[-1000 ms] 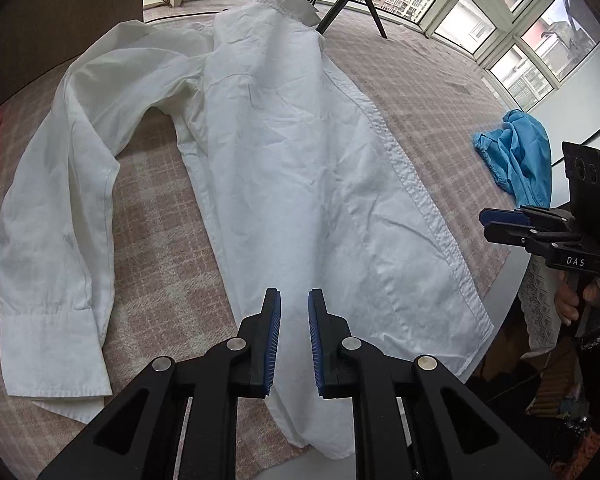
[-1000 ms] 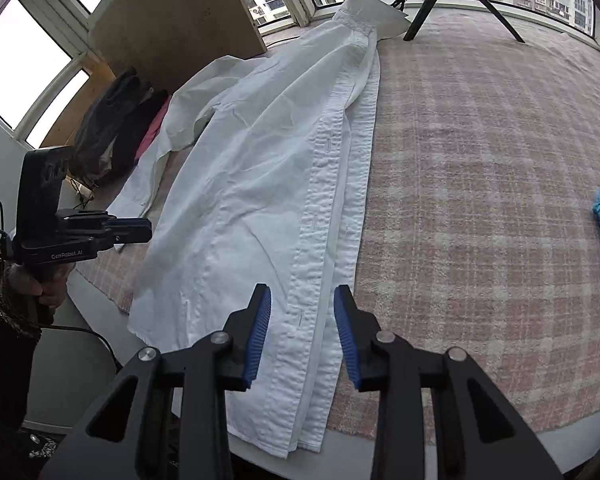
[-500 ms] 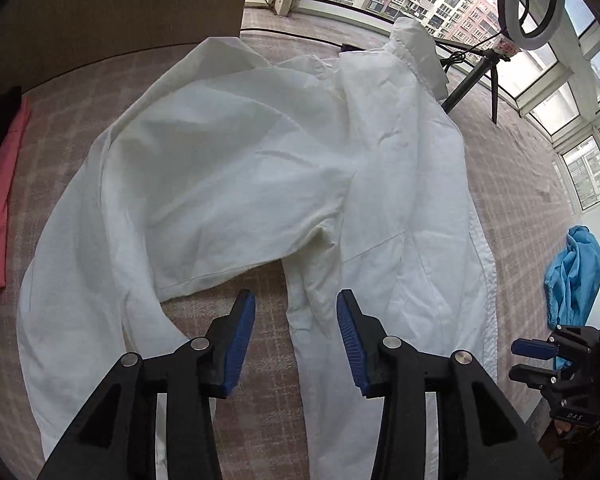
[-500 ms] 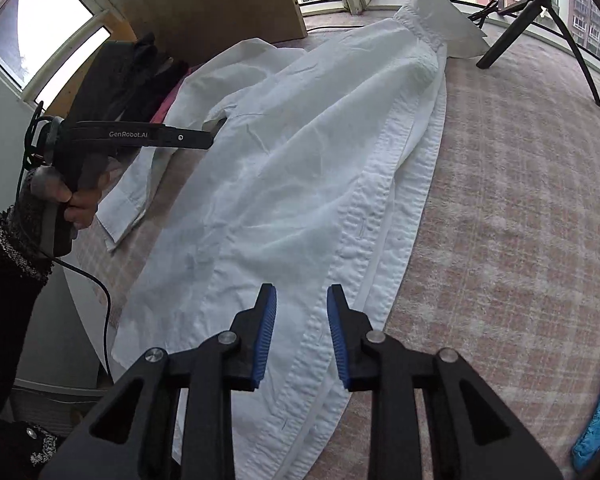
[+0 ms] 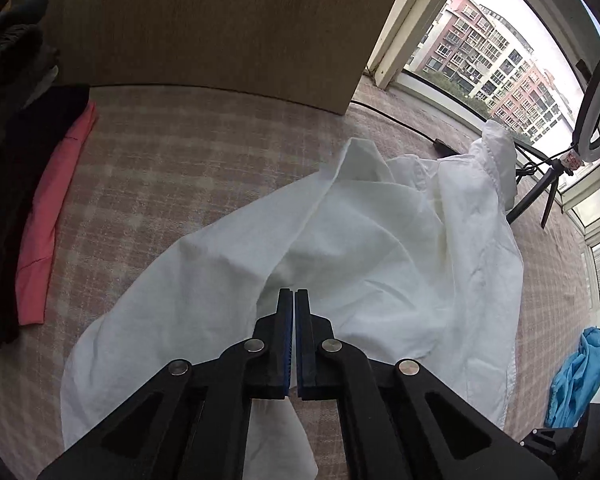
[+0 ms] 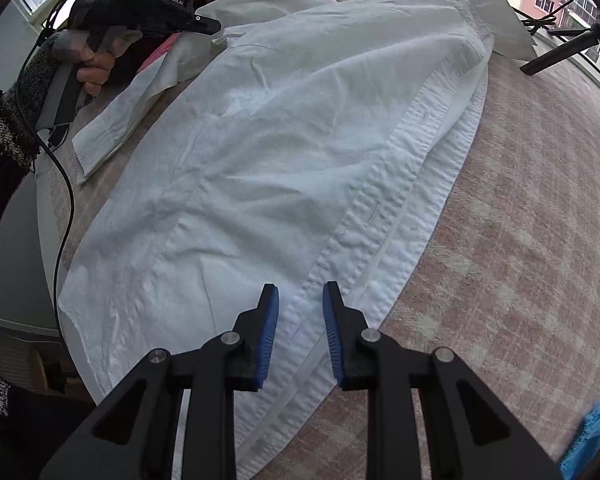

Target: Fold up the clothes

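Observation:
A white long-sleeved shirt [image 6: 284, 128] lies spread on a pink checked tablecloth [image 6: 520, 220], collar at the far end. In the left wrist view my left gripper [image 5: 294, 300] is shut on the shirt [image 5: 380, 248] near the sleeve and armpit, and the cloth bunches up around the tips. It also shows in the right wrist view [image 6: 204, 24] at the upper left, over the sleeve. My right gripper [image 6: 300, 300] is open, its fingers on either side of the button placket near the hem.
A pink garment [image 5: 48, 208] and dark clothes [image 5: 4, 184] lie at the left. A blue cloth [image 5: 580, 376] lies at the right edge. A tripod [image 5: 540, 196] with a ring light [image 5: 596, 108] stands beyond the collar. A wooden board [image 5: 220, 28] stands behind.
My left gripper moved forward to the sleeve by the armpit and went from open to shut on the cloth. My right gripper opened a little wider over the placket.

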Tool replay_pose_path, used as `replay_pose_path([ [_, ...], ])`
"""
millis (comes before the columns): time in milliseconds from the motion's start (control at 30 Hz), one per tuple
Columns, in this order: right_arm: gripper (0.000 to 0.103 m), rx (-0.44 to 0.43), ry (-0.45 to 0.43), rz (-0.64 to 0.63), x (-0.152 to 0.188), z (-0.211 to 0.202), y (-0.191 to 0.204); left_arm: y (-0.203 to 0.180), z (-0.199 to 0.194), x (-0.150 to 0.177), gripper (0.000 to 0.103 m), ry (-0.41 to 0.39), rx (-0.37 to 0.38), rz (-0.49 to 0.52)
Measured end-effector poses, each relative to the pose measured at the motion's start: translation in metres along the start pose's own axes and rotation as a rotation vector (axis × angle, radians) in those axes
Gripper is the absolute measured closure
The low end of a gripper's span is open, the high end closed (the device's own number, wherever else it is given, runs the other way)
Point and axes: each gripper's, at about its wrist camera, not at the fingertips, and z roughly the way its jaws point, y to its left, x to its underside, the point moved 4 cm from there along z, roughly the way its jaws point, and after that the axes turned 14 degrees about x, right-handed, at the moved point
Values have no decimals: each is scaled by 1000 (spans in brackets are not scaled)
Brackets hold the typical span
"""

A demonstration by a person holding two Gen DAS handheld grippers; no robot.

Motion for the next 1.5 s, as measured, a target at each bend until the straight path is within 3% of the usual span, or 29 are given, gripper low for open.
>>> replay_pose_path([
  [67,81,-34,9,33,-2,-3,-6,-10,-6,12,97,34,72,-3],
  [133,80,-67,10,71,-7,-7,-13,-27,-9,27,63,70,101,37],
  [200,78,-81,-39,139,-21,-18,-32,-43,0,37,51,108,98,78],
  [267,78,-39,-75,180,-39,-21,-47,-57,14,44,51,147,83,109],
  [333,78,-79,-94,185,-55,-19,-47,-57,28,45,51,170,34,103],
  [433,78,-69,-88,122,-72,-5,-27,-51,42,38,54,156,14,57],
  [467,78,-65,-69,100,-75,4,-18,-49,44,35,59,142,27,41],
  [500,78,-61,-41,83,-74,14,-11,-48,46,33,79,132,37,32],
  [533,81,-32,-1,60,-71,22,-9,-49,45,32,88,129,41,40],
  [600,91,40,12,9,-61,26,-8,-53,37,27,91,93,17,91],
  [700,99,65,17,-5,-53,23,-12,-50,32,26,89,69,19,104],
  [767,100,76,43,-29,-52,22,-12,-46,33,28,83,104,27,99],
  [833,101,94,73,-64,-51,20,-11,-44,26,28,66,101,-8,120],
  [900,101,92,117,-71,-51,17,-15,-41,18,29,66,107,-35,130],
  [933,101,80,131,-56,-54,14,-20,-43,13,31,70,110,-65,131],
  [1000,97,24,62,36,-75,0,-44,-61,-5,44,71,98,-81,196],
  [1100,78,9,-60,161,-118,-12,-87,-106,-15,80,68,118,-9,304],
  [1167,66,-4,-114,210,-148,-9,-109,-142,-4,112,67,173,100,360],
  [1233,66,-18,-126,245,-172,2,-124,-172,12,143,65,233,177,419],
  [1333,65,-33,-109,256,-191,20,-130,-202,48,180,65,329,215,483],
  [1433,67,-51,-97,249,-204,32,-132,-211,68,206,65,388,236,502],
  [1467,87,-71,-91,235,-202,32,-132,-212,68,212,62,384,256,511],
  [1500,97,-80,-92,220,-200,31,-131,-214,68,217,57,381,276,520],
])
